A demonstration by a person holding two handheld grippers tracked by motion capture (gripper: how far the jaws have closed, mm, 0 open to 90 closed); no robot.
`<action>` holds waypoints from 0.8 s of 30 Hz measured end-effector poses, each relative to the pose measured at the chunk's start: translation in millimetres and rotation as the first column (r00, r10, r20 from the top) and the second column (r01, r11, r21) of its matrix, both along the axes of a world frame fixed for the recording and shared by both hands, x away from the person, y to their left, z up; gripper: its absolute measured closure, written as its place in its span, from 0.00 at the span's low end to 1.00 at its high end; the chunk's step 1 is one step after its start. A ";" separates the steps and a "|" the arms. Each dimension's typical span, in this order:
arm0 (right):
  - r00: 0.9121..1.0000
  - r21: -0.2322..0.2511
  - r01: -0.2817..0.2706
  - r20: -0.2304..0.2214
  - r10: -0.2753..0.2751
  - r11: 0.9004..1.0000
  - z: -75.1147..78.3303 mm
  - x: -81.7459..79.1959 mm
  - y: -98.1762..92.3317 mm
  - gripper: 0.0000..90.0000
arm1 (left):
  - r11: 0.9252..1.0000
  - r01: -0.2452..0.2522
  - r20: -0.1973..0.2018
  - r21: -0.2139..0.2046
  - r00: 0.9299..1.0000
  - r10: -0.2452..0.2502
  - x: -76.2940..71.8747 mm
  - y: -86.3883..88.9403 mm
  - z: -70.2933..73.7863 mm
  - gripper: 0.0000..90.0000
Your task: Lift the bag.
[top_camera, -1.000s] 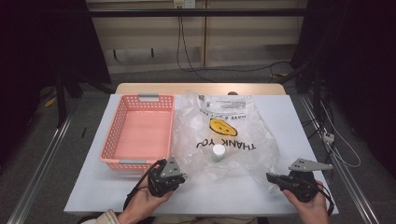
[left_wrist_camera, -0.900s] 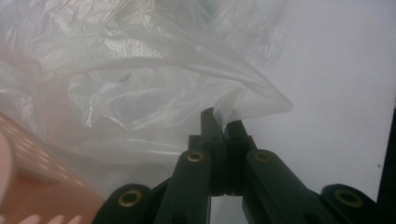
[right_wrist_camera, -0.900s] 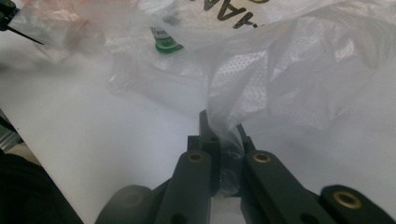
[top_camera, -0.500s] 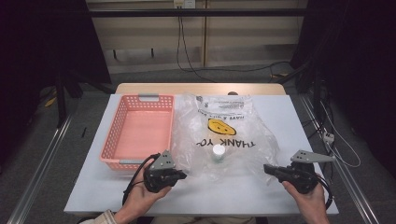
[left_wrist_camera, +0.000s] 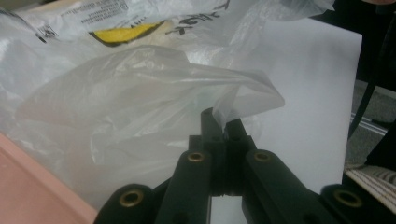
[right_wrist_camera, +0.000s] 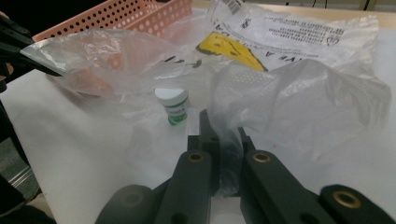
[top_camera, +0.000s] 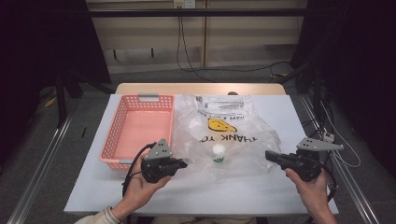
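Dark curtains and trailing cables frame the white surface (top_camera: 261, 196) where you work, a pale wall panel behind it. You hold 2 sets of tongs over its near edge, 1 in each hand. Your left tongs (top_camera: 181, 163) sit just beside the near right corner of the pink basket (top_camera: 135, 128); in the left gripper view their jaws stand together, clamped on a thin fold of the clear plastic bag (left_wrist_camera: 140, 98), which rises from the tips in a loose, puffed sheet. Your right tongs (top_camera: 270, 156) come in from the opposite side, at the bag's right edge; in the right gripper view they too are pressed together, with a twist of the same film caught between the jaws and billowing above them.

That bag (top_camera: 224, 135) lies spread across the middle of the surface, between your 2 hands, its upside-down lettering and yellow smiling face (top_camera: 221, 124) toward the far side, a printed white label beyond that. A small white-capped bottle (top_camera: 217, 153) with a green label stands upright under or within the film, near the bag's near edge; from the right gripper view it shows just beyond the tongs, well apart from the left ones. Your basket stands empty to the bag's left, touching its edge.
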State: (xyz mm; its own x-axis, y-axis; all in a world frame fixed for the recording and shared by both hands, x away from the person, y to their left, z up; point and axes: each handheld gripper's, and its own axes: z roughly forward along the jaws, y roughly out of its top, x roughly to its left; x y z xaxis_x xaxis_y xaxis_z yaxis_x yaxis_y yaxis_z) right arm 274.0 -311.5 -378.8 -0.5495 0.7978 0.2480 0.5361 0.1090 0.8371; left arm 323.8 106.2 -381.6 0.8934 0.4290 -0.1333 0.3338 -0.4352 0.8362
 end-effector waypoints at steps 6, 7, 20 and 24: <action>0.999 0.014 -0.001 0.035 0.000 1.000 12.2 12.6 -0.5 1.00 | 0.999 -0.015 0.018 -0.038 1.000 0.016 10.7 2.2 15.9 1.00; 0.999 0.016 -0.004 0.036 0.004 1.000 13.6 14.5 -0.1 1.00 | 0.999 -0.014 0.031 -0.040 0.999 0.015 12.3 3.2 18.1 1.00; 0.997 0.037 -0.015 0.081 0.012 0.999 29.2 33.7 6.2 1.00 | 0.995 -0.041 0.050 -0.089 0.998 0.045 25.6 5.8 34.4 1.00; 0.995 0.042 -0.016 0.099 0.012 0.999 34.4 39.1 7.8 1.00 | 0.994 -0.048 0.059 -0.099 0.997 0.054 28.2 6.8 38.9 1.00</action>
State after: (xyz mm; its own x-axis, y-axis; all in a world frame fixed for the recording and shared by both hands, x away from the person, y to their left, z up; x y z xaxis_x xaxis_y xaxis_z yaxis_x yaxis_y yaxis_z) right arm 313.1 -303.7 -344.4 -0.5841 0.7796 0.2260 0.4495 0.0788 0.8898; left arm 352.0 113.0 -342.8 0.8784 0.4620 -0.1225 0.3003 -0.3341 0.8934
